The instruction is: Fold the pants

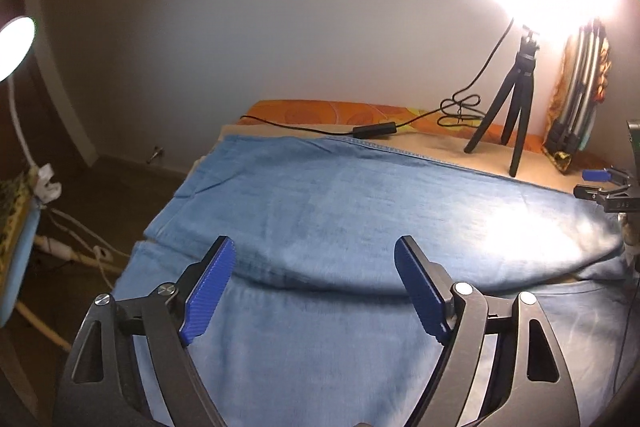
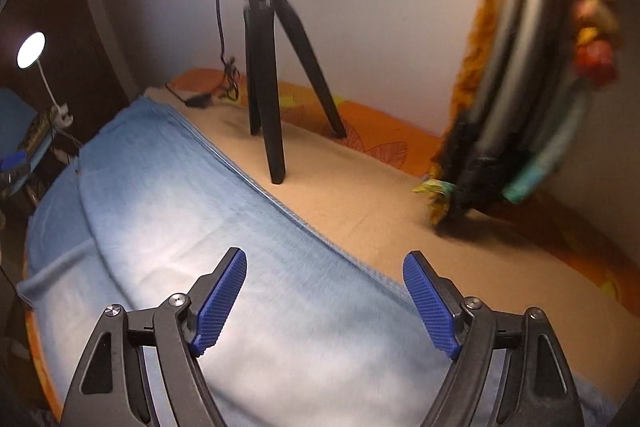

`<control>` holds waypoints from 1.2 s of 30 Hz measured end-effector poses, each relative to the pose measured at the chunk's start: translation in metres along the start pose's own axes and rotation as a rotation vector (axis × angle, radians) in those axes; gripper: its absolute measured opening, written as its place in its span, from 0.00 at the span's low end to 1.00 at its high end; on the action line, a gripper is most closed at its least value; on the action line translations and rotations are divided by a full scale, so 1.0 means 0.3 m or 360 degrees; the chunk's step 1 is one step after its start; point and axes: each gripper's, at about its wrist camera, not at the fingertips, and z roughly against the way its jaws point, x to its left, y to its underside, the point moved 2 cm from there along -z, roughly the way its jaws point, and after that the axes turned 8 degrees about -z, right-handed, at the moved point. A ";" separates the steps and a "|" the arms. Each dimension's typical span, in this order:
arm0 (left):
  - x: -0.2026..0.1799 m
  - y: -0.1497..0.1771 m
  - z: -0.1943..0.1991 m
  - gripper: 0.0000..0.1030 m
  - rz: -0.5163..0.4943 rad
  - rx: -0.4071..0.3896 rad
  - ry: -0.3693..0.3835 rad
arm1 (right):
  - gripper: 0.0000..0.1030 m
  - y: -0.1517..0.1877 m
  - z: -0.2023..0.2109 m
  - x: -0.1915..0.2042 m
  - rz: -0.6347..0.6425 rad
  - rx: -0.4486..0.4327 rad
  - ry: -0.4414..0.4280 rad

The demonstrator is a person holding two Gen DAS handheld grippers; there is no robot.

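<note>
Light blue denim pants (image 1: 360,203) lie spread flat on a beige-covered surface, one layer folded over another with a rounded fold edge near the front. My left gripper (image 1: 314,287) is open and empty, hovering just above the fold edge. My right gripper (image 2: 324,297) is open and empty above the pants (image 2: 168,211), near their stitched far seam. The right gripper's blue pads also show at the right edge of the left wrist view (image 1: 596,175).
A black mini tripod (image 2: 268,79) holding a bright lamp stands on the beige cover (image 2: 380,195) behind the pants, with a black cable and inline switch (image 1: 374,129). A ring of hoops and orange cloth (image 2: 520,99) leans on the wall at right. A desk lamp (image 1: 14,47) and floor cables are left.
</note>
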 end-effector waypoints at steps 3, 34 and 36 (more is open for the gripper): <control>-0.009 -0.012 -0.068 0.75 -0.0015 0.0051 0.0001 | 0.80 -0.009 -0.077 0.001 0.0070 0.0031 0.0026; 0.236 -0.085 -0.209 0.71 0.0279 0.0081 -0.0024 | 0.02 0.096 0.191 0.148 0.0268 -0.0056 -0.0242; 0.255 -0.093 -0.204 0.71 0.0324 0.0076 -0.0006 | 0.02 0.158 0.232 0.238 0.0311 -0.0067 -0.0286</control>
